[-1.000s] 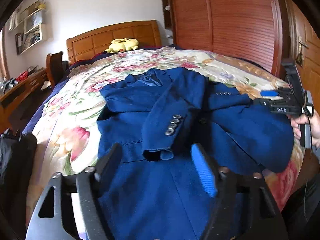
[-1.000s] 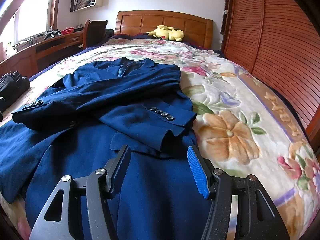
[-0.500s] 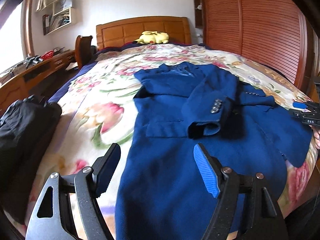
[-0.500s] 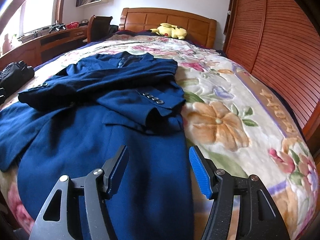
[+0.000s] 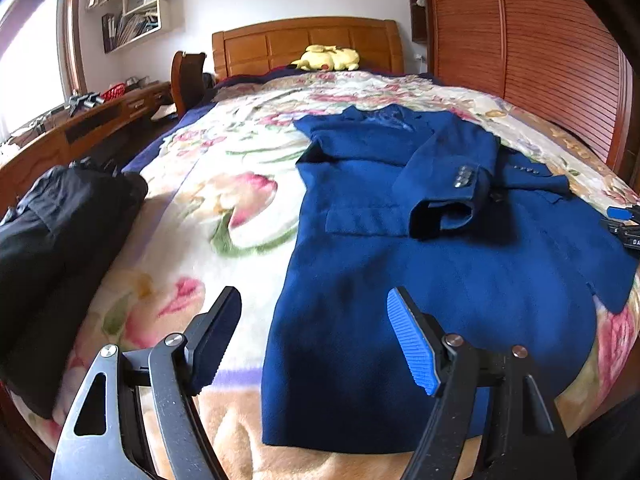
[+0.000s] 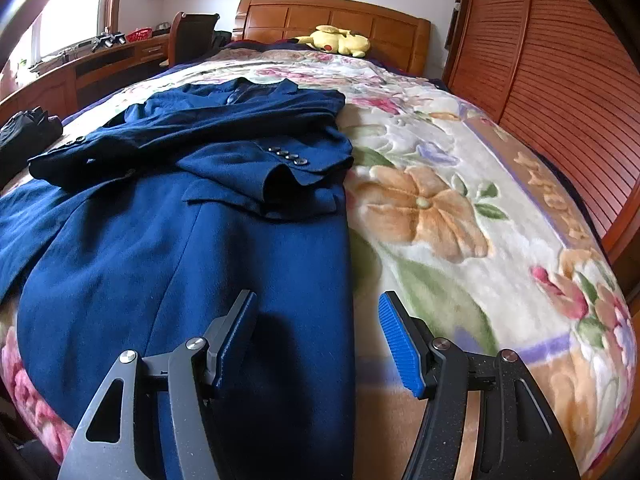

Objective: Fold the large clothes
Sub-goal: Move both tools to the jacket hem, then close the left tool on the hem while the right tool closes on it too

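Observation:
A long navy blue coat [image 5: 400, 272] lies flat on the floral bedspread [image 5: 224, 216], collar toward the headboard, both sleeves folded across its chest. In the right wrist view the coat [image 6: 180, 248] fills the left half. My left gripper [image 5: 314, 334] is open and empty, above the coat's lower left edge near the hem. My right gripper [image 6: 318, 338] is open and empty, above the coat's lower right edge; part of it shows at the right rim of the left wrist view [image 5: 626, 226].
A black garment [image 5: 52, 240] lies at the bed's left edge. A yellow plush toy [image 5: 326, 57] sits by the wooden headboard [image 5: 304, 44]. A desk and chair [image 5: 188, 76] stand left. A slatted wooden wardrobe [image 6: 560, 80] runs along the right.
Both grippers have pulled back toward the foot of the bed. The left one has also shifted to the coat's left edge, the right one to its right edge. Both stay open.

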`<state>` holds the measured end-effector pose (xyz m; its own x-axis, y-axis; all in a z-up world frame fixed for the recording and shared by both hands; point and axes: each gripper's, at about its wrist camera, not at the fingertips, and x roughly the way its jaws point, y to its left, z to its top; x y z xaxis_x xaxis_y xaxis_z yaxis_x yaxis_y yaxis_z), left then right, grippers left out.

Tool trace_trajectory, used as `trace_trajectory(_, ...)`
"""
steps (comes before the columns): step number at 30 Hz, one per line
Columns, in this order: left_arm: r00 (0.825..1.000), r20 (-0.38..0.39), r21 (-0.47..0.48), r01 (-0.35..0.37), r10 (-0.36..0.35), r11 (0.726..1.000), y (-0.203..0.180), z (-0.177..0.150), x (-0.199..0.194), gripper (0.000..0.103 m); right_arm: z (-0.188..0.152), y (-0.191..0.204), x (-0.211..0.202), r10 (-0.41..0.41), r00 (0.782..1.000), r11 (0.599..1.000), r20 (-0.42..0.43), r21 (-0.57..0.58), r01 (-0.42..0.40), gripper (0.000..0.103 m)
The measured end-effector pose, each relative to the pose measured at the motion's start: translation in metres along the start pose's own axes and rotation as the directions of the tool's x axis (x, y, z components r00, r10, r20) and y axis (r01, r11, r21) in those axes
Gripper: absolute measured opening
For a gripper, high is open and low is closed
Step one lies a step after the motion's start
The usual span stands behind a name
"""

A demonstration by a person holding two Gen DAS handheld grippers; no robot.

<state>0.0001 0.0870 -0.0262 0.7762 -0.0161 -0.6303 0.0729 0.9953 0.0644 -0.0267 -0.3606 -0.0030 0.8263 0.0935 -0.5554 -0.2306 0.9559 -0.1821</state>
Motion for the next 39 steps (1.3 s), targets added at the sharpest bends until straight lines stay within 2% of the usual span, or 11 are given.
trace_trajectory(4,0.999,-0.023,0.004,-0.022,0.022,1.0,0.005,-0.01,0.005,0.076,-0.002,-0.002,0.003,0.006,1.0,1.0,-0.019,0.009,-0.006,0.065)
trace_trajectory(13,0.999,-0.048,-0.033,0.005,-0.006,0.999,0.02,-0.027,0.013,0.076,-0.006,-0.004,0.007,0.043,0.997,0.999,-0.058,0.026,-0.041,0.065)
trace_trajectory(22,0.999,-0.03,-0.013,0.041,-0.041,0.999,0.012,-0.027,0.011,0.049,-0.005,-0.009,0.008,0.092,0.993,0.995,-0.079,0.049,-0.089,0.063)
trace_trajectory(27,0.998,-0.036,-0.009,0.047,-0.048,0.999,0.01,-0.026,0.011,0.043,-0.006,-0.012,0.005,0.149,0.985,0.988,-0.087,0.055,-0.145,0.047)
trace_trajectory(29,0.998,-0.037,-0.015,0.054,-0.054,0.998,0.01,-0.026,0.01,0.039,-0.007,-0.011,0.005,0.157,0.984,0.987,-0.085,0.056,-0.153,0.045)
trace_trajectory(32,0.997,-0.033,-0.02,0.068,-0.068,0.998,0.009,-0.026,0.009,0.023,-0.008,-0.008,0.005,0.155,0.984,0.987,-0.084,0.049,-0.151,0.04)
trace_trajectory(33,0.996,-0.032,-0.019,0.08,-0.08,0.997,0.009,-0.025,0.008,0.012,-0.008,-0.007,0.004,0.159,0.984,0.987,-0.079,0.044,-0.156,0.032)
trace_trajectory(34,0.995,-0.034,-0.019,0.09,-0.09,0.996,0.008,-0.025,0.008,0.009,-0.007,-0.005,0.003,0.164,0.984,0.986,-0.074,0.04,-0.161,0.026)
trace_trajectory(35,0.995,-0.034,-0.018,0.092,-0.092,0.996,0.007,-0.024,0.006,0.007,-0.007,-0.003,0.001,0.162,0.985,0.987,-0.066,0.032,-0.16,0.012)
trace_trajectory(36,0.996,-0.026,-0.015,0.09,-0.09,0.996,0.006,-0.024,0.004,0.005,-0.005,0.0,-0.002,0.144,0.989,0.989,-0.044,0.02,-0.143,0.007)
trace_trajectory(39,0.994,0.018,-0.023,0.106,-0.105,0.994,0.003,-0.019,-0.011,0.005,0.001,0.008,-0.018,0.117,0.993,0.993,0.033,0.012,-0.118,0.005)
